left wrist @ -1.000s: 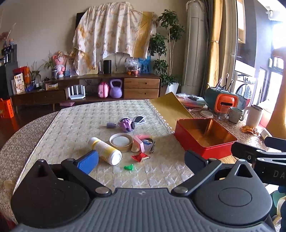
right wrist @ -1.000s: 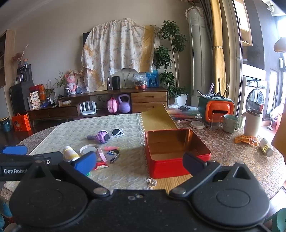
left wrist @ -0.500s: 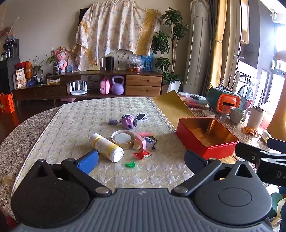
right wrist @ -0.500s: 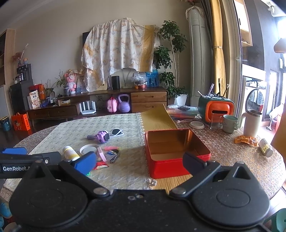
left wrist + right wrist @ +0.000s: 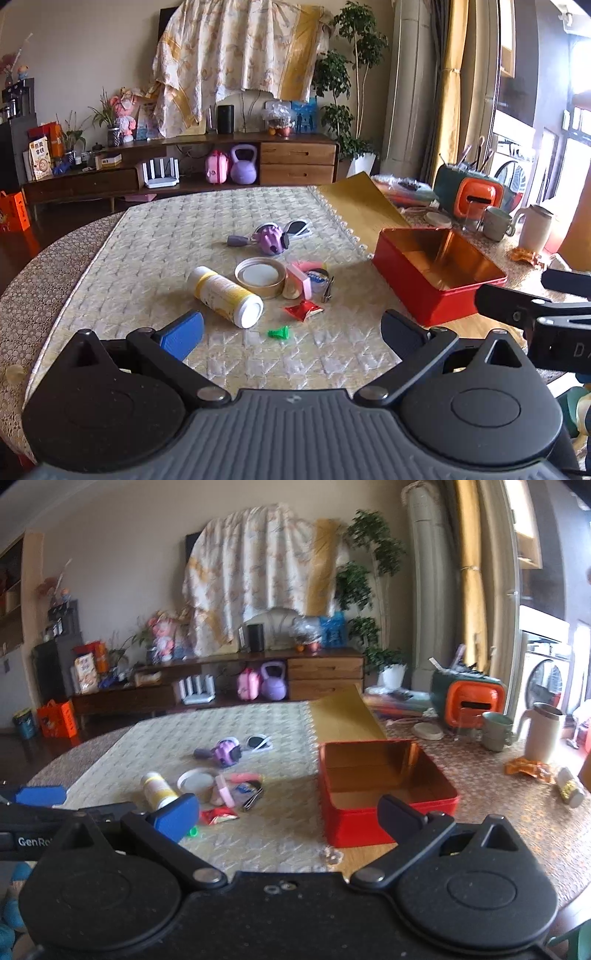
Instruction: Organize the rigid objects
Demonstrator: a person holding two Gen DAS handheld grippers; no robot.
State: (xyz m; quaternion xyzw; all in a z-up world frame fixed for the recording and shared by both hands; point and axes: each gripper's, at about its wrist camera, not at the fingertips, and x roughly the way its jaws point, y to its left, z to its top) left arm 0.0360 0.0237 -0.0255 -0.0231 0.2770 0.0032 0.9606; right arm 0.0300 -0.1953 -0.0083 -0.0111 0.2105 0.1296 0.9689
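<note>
**Both tongs empty, closing in on the clutter beside the tin**

Left tongs (image 5: pixel 291 330) have crept forward since the earlier frame, so the clutter sits larger and closer ahead; the right tongs (image 5: pixel 288 810) have swung, with motion blur across that view and the tin now nearer their centre. Both tongs are spread wide with nothing between the pads.

Task things lie in a loose cluster on the quilted cream counter (image 5: pixel 155 251), ahead of the left tongs: white-and-yellow plastic bottle (image 5: pixel 224 296) on its side, round tan lid (image 5: pixel 261 277), pink block (image 5: pixel 300 281), red foil sachet (image 5: pixel 303 309), small green plastic peg (image 5: pixel 279 333), purple toy (image 5: pixel 271 239) further out. The open red metal tin (image 5: pixel 436 280) sits ahead and to the right, empty inside.

Key relation: the bottle is ahead and slightly left of the left tongs, long axis running diagonally, its white cap end pointing back toward them; the peg lies nearer, almost dead centre. From the right tongs the whole cluster lies off to the left, so the left hand looks better placed. A bottle grasp would likely need the pads turned across that diagonal.
</note>
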